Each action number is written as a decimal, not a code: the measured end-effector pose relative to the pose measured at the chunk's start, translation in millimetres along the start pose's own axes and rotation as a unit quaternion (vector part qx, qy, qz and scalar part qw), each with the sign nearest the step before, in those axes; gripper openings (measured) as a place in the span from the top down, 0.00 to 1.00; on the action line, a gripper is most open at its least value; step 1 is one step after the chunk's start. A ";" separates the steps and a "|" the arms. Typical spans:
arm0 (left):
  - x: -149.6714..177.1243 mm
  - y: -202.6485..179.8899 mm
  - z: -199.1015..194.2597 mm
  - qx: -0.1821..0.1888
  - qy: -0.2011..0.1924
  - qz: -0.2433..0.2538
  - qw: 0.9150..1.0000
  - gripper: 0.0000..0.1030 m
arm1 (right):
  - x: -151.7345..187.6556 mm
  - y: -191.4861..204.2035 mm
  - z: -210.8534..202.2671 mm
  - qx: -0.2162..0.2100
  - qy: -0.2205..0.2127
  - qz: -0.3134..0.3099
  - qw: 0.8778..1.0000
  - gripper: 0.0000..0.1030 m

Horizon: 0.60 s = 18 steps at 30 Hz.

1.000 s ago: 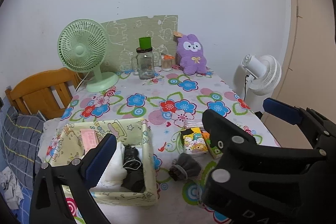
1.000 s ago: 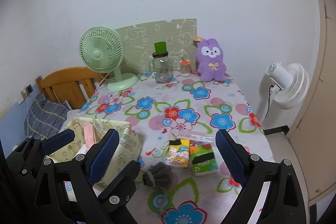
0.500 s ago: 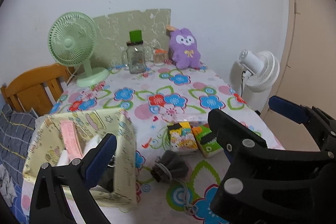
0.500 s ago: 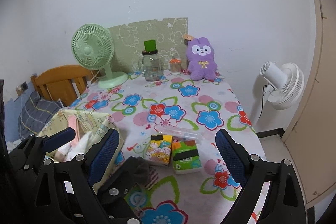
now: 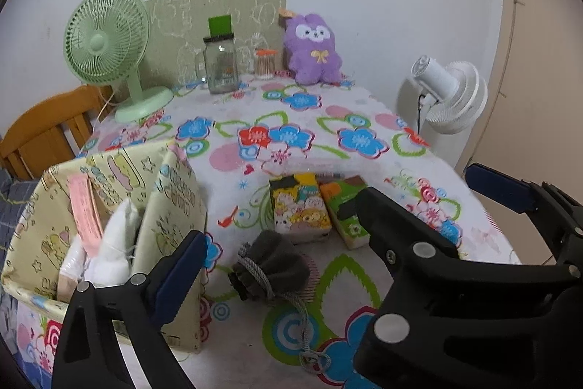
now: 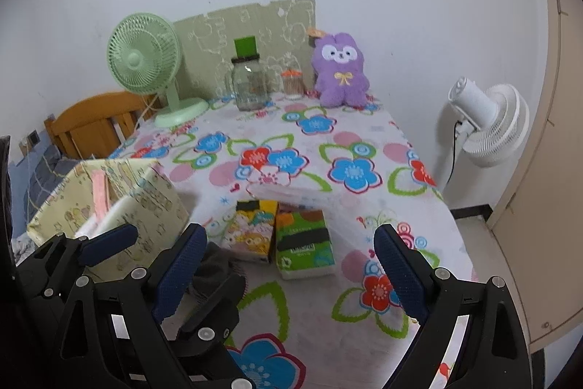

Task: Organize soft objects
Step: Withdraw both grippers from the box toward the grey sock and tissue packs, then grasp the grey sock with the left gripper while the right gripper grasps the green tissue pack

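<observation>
Both grippers, left gripper (image 5: 335,217) and right gripper (image 6: 291,265), hover with jaws wide and empty over the flower-patterned counter (image 6: 328,141), the dark grey drawstring pouch (image 5: 271,265) at six o'clock of the cartoon-printed tissue pack (image 5: 298,206) likely next for the pale yellow fabric box (image 5: 171,192).

at the far edge of the flower-patterned tabletop (image 6: 328,141) a pale green desk fan (image 6: 145,61) stands on its round base, beside a clear glass jar with a black lid and a green block on top (image 6: 249,86). just right of the jar sits a small clear container with an orange lid (image 6: 292,83). behind them a green patterned cardboard sheet (image 6: 255,24) leans on the white wall. a white floor fan (image 6: 488,123) stands off the tabletop's right side, and a wooden chair back (image 6: 94,119) shows at the left.
</observation>
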<state>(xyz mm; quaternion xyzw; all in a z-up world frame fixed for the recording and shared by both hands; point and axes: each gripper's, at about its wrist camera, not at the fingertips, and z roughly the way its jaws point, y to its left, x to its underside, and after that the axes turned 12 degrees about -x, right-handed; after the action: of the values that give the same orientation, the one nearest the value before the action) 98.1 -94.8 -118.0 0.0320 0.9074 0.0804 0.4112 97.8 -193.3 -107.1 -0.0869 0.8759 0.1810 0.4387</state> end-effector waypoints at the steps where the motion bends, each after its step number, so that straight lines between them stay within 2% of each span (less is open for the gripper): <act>1: 1.1 -0.6 2.7 0.000 0.003 0.000 1.000 0.06 | 2.0 -1.5 3.5 0.001 0.005 0.001 1.000 0.08; 7: 2.7 -7.3 7.8 -0.022 -0.004 0.011 1.000 0.07 | 7.9 -9.4 17.3 -0.003 0.021 0.016 1.000 0.08; 15: -2.9 -11.2 10.5 -0.032 -0.004 0.014 0.999 0.09 | 5.2 -15.7 21.9 0.000 0.024 0.020 1.000 0.08; 18: -4.6 -14.9 10.4 -0.025 -0.004 0.017 1.000 0.11 | 4.1 -18.7 22.7 0.000 0.026 0.024 0.999 0.08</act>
<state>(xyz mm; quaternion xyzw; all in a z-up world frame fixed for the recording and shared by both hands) 109.1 -108.8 -123.9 0.0373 0.9029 0.1100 0.4138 117.9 -201.5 -127.3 -0.0705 0.8887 0.1890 0.4117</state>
